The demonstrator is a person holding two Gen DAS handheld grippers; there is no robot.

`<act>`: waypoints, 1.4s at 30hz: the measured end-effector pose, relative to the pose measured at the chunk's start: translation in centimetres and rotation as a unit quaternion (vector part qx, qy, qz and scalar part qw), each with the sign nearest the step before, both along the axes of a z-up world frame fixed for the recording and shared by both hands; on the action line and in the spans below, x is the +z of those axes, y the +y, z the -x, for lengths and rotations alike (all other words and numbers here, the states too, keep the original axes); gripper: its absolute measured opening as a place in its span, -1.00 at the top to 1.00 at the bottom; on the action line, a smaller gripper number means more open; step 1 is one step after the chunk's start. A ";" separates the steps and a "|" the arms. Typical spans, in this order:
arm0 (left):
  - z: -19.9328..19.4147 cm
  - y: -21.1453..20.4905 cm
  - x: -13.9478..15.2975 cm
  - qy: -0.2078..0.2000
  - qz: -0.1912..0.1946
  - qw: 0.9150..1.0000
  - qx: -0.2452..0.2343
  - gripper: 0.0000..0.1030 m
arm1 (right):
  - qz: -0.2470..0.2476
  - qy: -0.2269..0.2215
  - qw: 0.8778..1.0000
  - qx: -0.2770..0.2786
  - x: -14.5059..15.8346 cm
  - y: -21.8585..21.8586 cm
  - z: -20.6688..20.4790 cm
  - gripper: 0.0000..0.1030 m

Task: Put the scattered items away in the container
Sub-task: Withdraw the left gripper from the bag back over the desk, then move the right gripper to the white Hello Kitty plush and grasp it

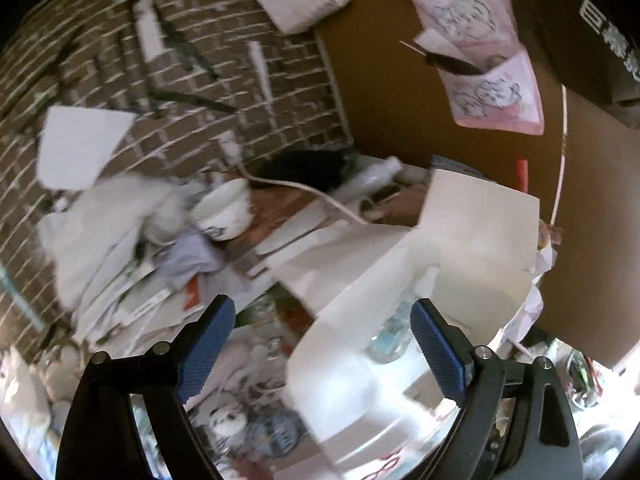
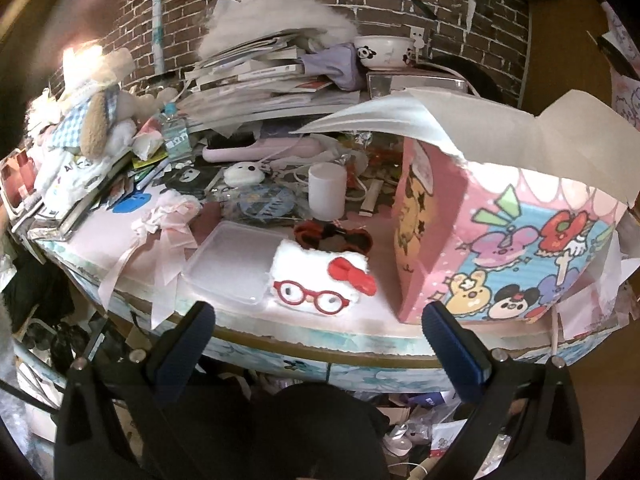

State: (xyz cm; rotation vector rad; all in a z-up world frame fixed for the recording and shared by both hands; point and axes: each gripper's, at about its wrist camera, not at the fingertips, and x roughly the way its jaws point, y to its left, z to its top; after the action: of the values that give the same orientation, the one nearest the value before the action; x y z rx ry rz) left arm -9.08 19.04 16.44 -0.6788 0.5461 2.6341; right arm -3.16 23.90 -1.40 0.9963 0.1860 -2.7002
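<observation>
Both grippers' fingers (image 2: 318,336) (image 1: 320,344) spread wide, empty; beyond, one plush pouch (image 2: 320,280), one clear lid (image 2: 230,264), one pink box (image 2: 500,248).

L gripper (image 1: 322,344) jaws apart, nothing between pads, over cluttered desk; white box flap (image 1: 460,248) just ahead w/ clear bottle (image 1: 394,332) showing under it; panda bowl (image 1: 224,210) on book pile by brick wall (image 1: 120,60), view motion-blurred.

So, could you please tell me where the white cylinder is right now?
In the right wrist view, the white cylinder stands upright mid-desk, behind the fluffy white pouch with red glasses and left of the pink cartoon box.
</observation>
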 end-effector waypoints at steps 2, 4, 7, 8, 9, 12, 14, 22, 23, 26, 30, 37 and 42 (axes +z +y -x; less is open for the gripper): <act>-0.9 -1.3 0.0 0.012 -0.004 1.000 0.019 -0.81 | -0.002 0.001 1.000 0.001 -0.1 -0.3 0.1 -1.00; -1.7 -2.9 0.0 0.021 -0.012 0.999 0.033 -0.83 | -0.005 0.001 1.000 0.002 -0.1 -0.6 0.2 -1.00; -3.0 -5.3 -0.3 0.028 -0.025 0.998 0.058 -0.85 | -0.010 0.003 1.000 0.005 -0.3 -1.1 0.2 -1.00; -3.4 -6.1 -0.4 0.031 -0.029 0.997 0.066 -0.85 | -0.011 0.004 1.000 0.007 -0.3 -1.3 0.2 -1.00; -3.8 -6.8 -0.5 0.034 -0.031 0.996 0.075 -0.86 | -0.013 0.005 1.000 0.009 -0.4 -1.5 0.1 -1.00; -5.2 -8.7 -1.1 0.047 -0.038 0.993 0.099 -0.88 | -0.013 0.006 1.000 0.016 -0.7 -2.1 0.1 -0.99; -6.2 -10.0 -1.7 0.053 -0.046 0.991 0.116 -0.90 | -0.006 0.007 1.000 0.020 -1.0 -2.3 0.1 -0.99; -9.4 -14.5 -5.6 0.055 -0.083 0.978 0.181 -0.92 | -0.013 0.037 0.999 0.015 -2.9 -3.1 0.7 -1.00; -9.6 -15.0 -6.2 0.051 -0.088 0.977 0.185 -0.92 | -0.006 0.037 0.999 0.015 -3.2 -3.1 0.8 -0.99; -10.2 -16.1 -8.2 0.042 -0.104 0.974 0.197 -0.92 | 0.030 0.047 0.998 0.008 -4.2 -2.5 0.9 -1.00; -10.9 -17.0 -10.7 0.036 -0.111 0.971 0.209 -0.92 | 0.050 0.089 0.995 -0.020 -5.1 -1.4 0.3 -1.00; -11.4 -17.2 -13.3 0.026 -0.121 0.972 0.201 -0.92 | 0.056 0.128 0.989 -0.052 -4.8 0.1 0.2 -1.00; -11.2 -17.1 -13.9 0.027 -0.127 0.973 0.191 -0.92 | 0.056 0.133 0.988 -0.062 -4.7 0.3 0.6 -1.00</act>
State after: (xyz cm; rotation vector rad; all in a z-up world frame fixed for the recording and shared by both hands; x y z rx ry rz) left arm 2.10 1.97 2.56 -0.6879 0.0885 3.0135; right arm -3.79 24.24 -6.10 0.6329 0.0212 -2.9143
